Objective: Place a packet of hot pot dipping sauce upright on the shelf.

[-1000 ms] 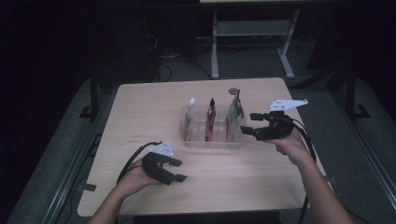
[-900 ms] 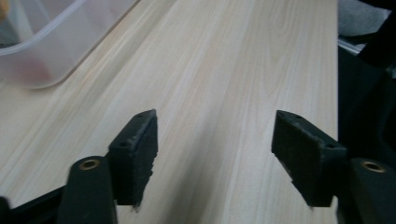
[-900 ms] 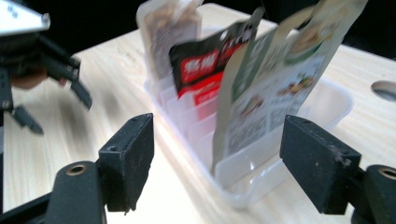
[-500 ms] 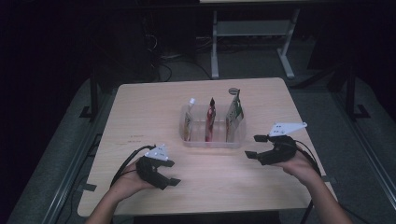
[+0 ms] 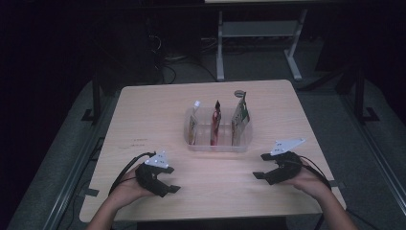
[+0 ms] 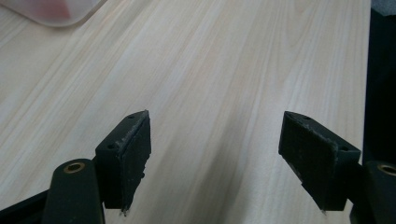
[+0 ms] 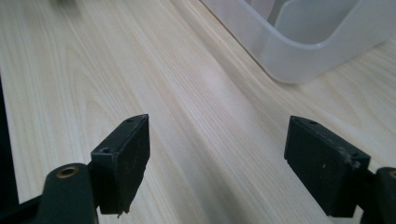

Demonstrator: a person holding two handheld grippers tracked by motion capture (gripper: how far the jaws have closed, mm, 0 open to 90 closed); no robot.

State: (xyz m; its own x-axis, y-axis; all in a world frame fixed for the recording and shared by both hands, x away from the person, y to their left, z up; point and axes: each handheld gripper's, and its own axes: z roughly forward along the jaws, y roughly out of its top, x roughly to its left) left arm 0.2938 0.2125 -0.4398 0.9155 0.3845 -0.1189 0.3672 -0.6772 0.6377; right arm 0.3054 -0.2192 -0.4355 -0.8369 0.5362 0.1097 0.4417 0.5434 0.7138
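Observation:
A clear plastic bin [image 5: 218, 143] stands in the middle of the light wooden table [image 5: 143, 115]. Three pouches stand upright in it: a pale one with a white cap [image 5: 193, 125], a red one [image 5: 216, 123] and a green-and-red one [image 5: 239, 117]. My left gripper [image 5: 170, 179] rests low at the table's front left, open, with nothing between its pads [image 6: 128, 154]. At the front right my right gripper [image 5: 262, 166] is open too, its jaws wide over bare wood; the bin's corner [image 7: 299, 51] lies just ahead of it.
The table's front edge [image 5: 206, 215] runs close under both hands. Cables trail from each gripper. Beyond the far edge stands a white metal frame [image 5: 258, 33] on a dark floor with loose cables.
My right gripper has drawn back from beside the bin toward the front right of the table and sunk lower. The left gripper has slid slightly toward the front edge.

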